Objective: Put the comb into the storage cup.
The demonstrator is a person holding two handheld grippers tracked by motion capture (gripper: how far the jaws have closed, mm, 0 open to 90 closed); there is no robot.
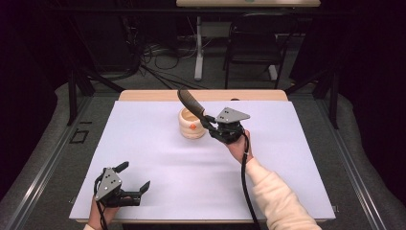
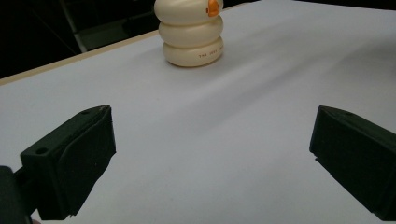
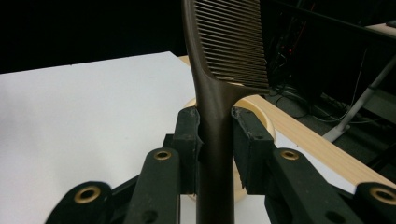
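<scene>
Brown comb [image 1: 190, 102], high view: clamped by right gripper [image 1: 209, 123] above cream holder [image 1: 191, 125]; insertion pending. Left gripper view: left gripper [image 2: 212, 154] idle, jaws spread. Right gripper view: pads [image 3: 190, 140] squeeze comb handle.

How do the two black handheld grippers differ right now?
The right gripper is clamped on a dark brown plastic comb, raised beside the cream ribbed holder; the left gripper holds nothing. The right's jaws stand narrow; the left's stand wide apart, low over the white table. Both are black, two-jawed and hand-held.

Dark room, chair [image 1: 253, 40], floor cables [image 1: 163, 60]
</scene>
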